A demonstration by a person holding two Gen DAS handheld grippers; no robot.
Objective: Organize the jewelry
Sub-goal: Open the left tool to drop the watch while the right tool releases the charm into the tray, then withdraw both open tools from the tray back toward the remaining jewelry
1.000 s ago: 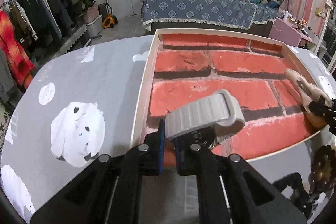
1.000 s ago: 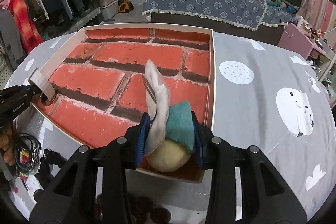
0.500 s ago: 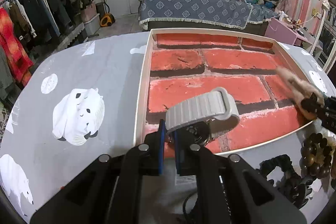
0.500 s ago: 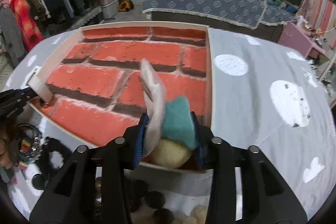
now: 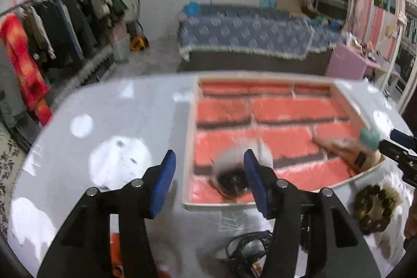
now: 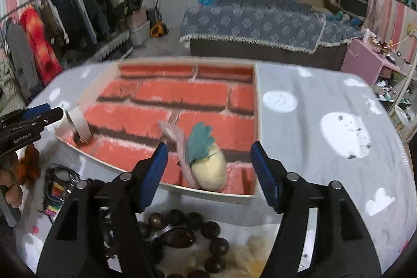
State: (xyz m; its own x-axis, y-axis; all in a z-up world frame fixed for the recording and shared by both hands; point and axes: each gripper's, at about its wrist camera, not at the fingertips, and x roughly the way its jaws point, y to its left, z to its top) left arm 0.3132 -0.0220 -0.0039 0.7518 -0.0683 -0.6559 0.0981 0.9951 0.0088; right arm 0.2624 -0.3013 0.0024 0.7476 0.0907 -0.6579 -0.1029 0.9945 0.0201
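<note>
A shallow tray (image 5: pixel 344 98) (image 6: pixel 256 100) with a red brick-pattern floor lies on the grey table. My left gripper (image 5: pixel 208 181) is open and empty. The grey-strapped watch (image 5: pixel 234 173) lies blurred in the tray's near left corner, just beyond the fingers; it also shows in the right wrist view (image 6: pixel 78 127). My right gripper (image 6: pixel 207 173) is open and empty. The cream felt ornament with teal leaf and pink band (image 6: pixel 206 160) lies in the tray's near right part, and also shows in the left wrist view (image 5: pixel 349 147).
A dark wooden bead bracelet (image 6: pixel 182 226) (image 5: pixel 375 205) lies on the table before the tray. Black cords and coloured hair ties (image 6: pixel 57 186) (image 5: pixel 247 249) lie at the near left. A bed and a clothes rack stand beyond the table.
Both grippers have opened and drawn back. The watch and the felt ornament, held before, now lie in the tray.
</note>
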